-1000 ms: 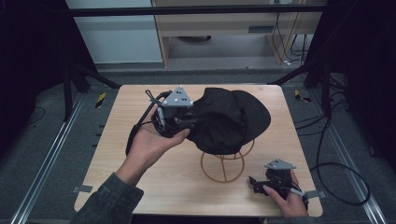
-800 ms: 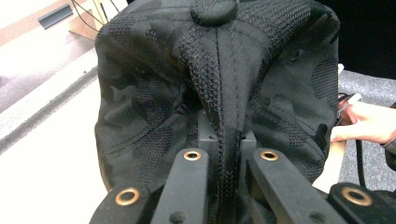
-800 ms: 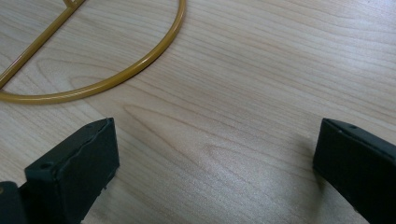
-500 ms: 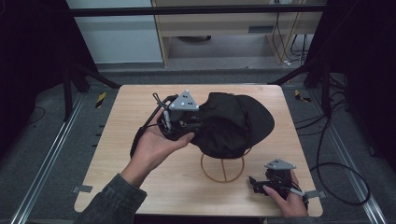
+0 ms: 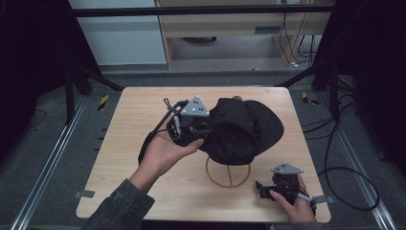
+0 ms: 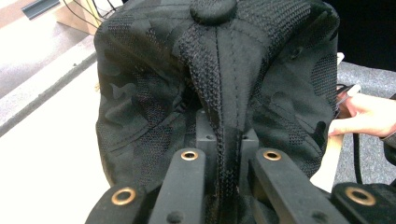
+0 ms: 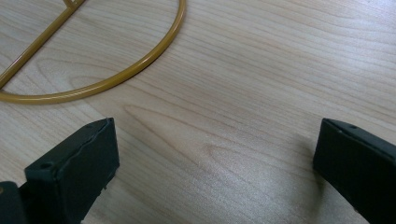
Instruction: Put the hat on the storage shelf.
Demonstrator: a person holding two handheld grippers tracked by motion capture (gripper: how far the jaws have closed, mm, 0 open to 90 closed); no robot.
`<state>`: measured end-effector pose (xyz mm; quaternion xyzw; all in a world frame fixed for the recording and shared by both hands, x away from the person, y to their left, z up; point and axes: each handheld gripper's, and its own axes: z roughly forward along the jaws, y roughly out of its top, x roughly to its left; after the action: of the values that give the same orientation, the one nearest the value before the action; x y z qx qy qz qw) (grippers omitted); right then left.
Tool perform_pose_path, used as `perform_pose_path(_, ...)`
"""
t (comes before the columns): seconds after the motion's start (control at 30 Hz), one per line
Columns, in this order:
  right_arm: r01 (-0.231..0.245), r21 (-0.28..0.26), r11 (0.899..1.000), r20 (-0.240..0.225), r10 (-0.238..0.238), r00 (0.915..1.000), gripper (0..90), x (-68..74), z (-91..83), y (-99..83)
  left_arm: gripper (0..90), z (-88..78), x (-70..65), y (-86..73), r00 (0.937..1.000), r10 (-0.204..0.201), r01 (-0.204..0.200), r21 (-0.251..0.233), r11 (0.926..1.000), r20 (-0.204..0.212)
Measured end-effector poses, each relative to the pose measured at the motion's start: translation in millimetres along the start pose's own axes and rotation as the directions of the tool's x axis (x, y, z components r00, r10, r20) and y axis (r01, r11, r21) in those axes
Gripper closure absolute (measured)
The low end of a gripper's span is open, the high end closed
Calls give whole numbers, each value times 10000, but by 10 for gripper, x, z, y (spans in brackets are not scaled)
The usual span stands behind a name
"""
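Clamped on a fold of black fabric, the left gripper held a dark cap above the brass-coloured wire stand near the middle of the pale wooden table, its jaws pressed together on a ridge of the crown. Seen from the left gripper view, the cap showed panels of woven cloth with a faint camouflage pattern, strips of open mesh along the seams, stitched eyelets and a round covered button at the top. The pinched seam ran straight between the two black jaws. The cap looked light and soft, likely to sag and crumple wherever it was not supported, so a hold on a seam or on the stiffer brim seemed the surest way to steer it; the mesh appeared coarse enough not to slip. The right gripper rested low on the table near its front right corner, apart from the cap, its jaws spread wide over bare wood grain in the right gripper view, with nothing between them. The stand's thin circular base lay just beyond, smooth, glossy and rigid against the matt tabletop.
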<state>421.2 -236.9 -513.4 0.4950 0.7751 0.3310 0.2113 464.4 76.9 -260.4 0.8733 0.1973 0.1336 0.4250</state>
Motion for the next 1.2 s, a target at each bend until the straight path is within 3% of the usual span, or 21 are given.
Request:
perform_pose_path(0.47,13,-12,10000,16,-13,10000,4,-1,0,0,830,75,1,-4,9998,-170,170,-27,9999,41)
perform_pose_path(1.2,93,-22,10000,12,-93,10000,4,-6,1,1,807,20,9,-36,9990,-450,450,186,9988,-12)
